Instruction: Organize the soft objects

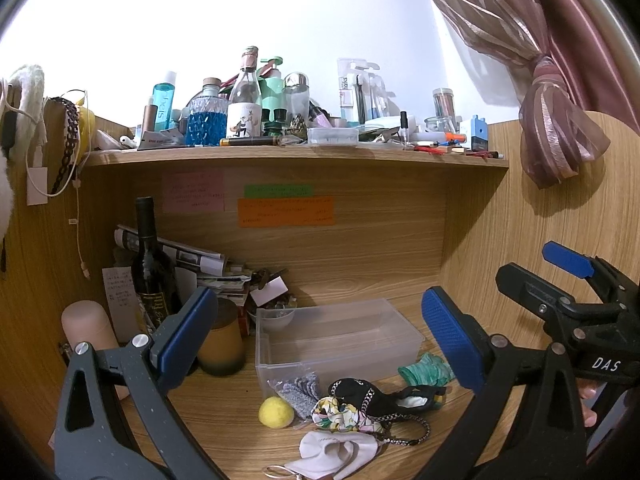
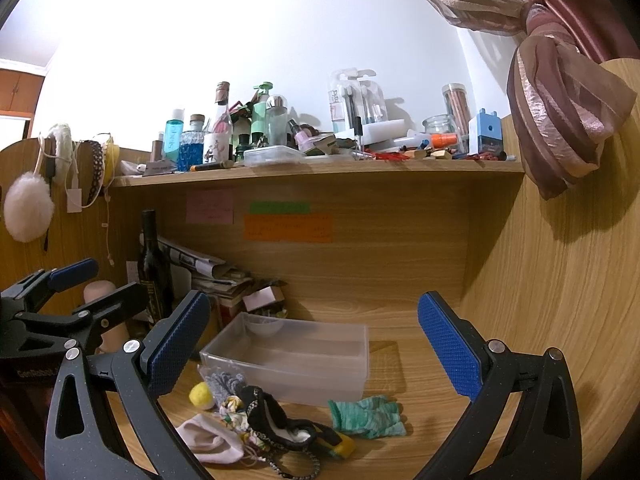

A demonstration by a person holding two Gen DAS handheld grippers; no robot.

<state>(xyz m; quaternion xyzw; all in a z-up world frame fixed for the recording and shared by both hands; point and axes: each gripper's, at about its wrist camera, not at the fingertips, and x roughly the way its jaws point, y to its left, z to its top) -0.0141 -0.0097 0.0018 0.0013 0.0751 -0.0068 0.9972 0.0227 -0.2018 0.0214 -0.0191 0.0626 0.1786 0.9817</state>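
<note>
Left wrist view: the left hand-held gripper (image 1: 320, 340) is spread wide, holding nothing, above a clear plastic box (image 1: 340, 334) on the desk (image 1: 240, 440); a yellow ball (image 1: 276, 412), floral cloth (image 1: 344, 412) and white mask (image 1: 336, 454) lie just before the box

Right wrist view: the right hand-held gripper (image 2: 316, 352) is also spread and unloaded; a green cloth (image 2: 366, 416) lies near the box's front wall, beside a black pouch (image 2: 280, 420)

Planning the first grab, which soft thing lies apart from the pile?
The green cloth, lying alone right of the pile, in front of the clear bin; the others touch or overlap.
</note>
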